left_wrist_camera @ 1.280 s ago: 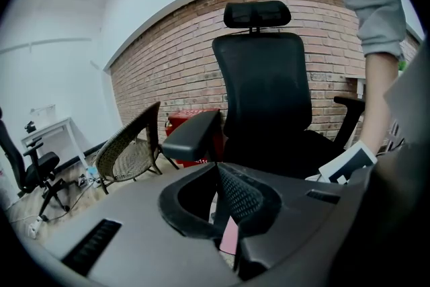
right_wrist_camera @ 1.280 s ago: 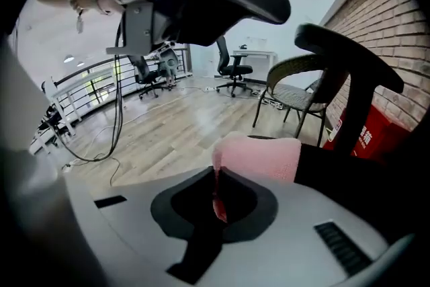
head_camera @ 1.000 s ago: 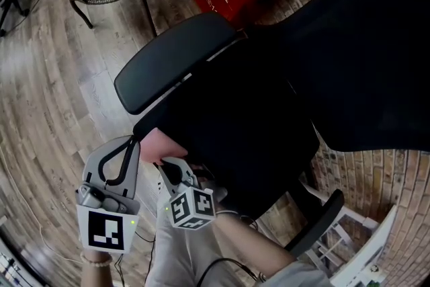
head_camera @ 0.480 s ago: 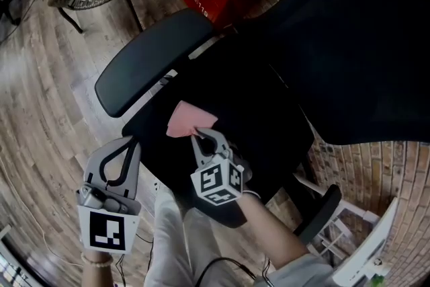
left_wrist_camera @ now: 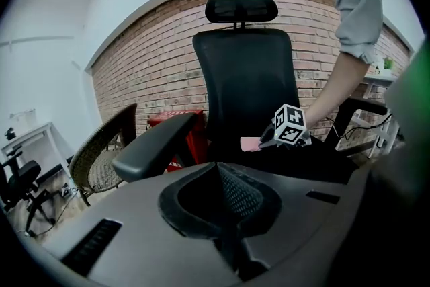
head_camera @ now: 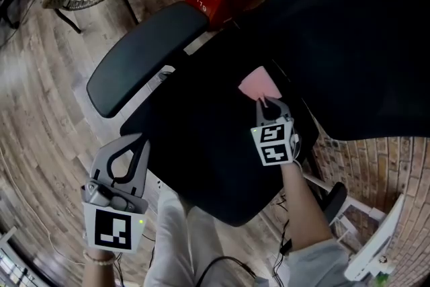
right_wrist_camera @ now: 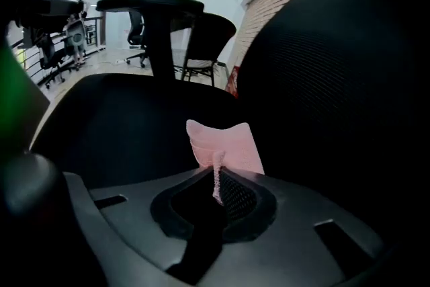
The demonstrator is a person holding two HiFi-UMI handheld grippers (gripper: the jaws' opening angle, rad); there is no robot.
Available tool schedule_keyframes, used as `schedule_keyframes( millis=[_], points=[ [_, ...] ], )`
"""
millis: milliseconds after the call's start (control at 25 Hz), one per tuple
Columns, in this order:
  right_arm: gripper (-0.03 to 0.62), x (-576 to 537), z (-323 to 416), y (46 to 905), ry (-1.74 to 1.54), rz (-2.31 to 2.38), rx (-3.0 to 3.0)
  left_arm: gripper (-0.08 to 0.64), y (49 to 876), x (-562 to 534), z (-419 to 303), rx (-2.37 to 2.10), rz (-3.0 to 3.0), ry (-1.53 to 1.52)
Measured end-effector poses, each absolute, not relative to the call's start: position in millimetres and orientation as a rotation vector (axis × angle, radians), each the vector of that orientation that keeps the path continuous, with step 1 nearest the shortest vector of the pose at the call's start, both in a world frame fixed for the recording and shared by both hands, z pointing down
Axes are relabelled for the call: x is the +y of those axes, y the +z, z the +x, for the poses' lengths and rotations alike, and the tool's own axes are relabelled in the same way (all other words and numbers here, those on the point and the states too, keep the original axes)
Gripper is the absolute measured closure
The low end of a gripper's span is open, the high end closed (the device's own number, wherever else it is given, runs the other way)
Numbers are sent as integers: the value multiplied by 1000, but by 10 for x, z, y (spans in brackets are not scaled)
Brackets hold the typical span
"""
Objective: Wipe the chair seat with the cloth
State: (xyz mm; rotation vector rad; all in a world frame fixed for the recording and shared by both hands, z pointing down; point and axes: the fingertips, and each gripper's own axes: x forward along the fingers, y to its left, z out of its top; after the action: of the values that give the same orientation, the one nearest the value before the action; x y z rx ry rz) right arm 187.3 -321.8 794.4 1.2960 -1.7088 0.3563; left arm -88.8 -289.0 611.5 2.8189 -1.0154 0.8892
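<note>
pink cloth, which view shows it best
The right gripper view: the pink cloth sits centre frame, pinched by the shut right gripper. The head view shows it small on the chair seat; the left gripper view shows only a sliver.

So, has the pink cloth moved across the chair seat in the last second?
Yes. Pinched in the right hand-held gripper, the cloth has slid from the seat's front edge, near the armrest, across to the backrest.
</note>
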Motion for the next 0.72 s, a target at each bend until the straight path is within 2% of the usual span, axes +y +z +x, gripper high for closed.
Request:
schedule_keyframes(
  millis=[200, 360, 720],
  points=[
    [543, -3234, 2487, 7909, 400, 1355, -1582, 541, 6153, -2871, -840, -995, 2818, 903],
    [543, -3130, 2687, 7901, 412, 1348, -1534, 541, 6137, -2871, -822, -989, 2822, 898],
    [543, -2820, 2144, 7963, 495, 1362, -1627, 541, 6065, -2851, -797, -976, 2842, 897]
  ],
)
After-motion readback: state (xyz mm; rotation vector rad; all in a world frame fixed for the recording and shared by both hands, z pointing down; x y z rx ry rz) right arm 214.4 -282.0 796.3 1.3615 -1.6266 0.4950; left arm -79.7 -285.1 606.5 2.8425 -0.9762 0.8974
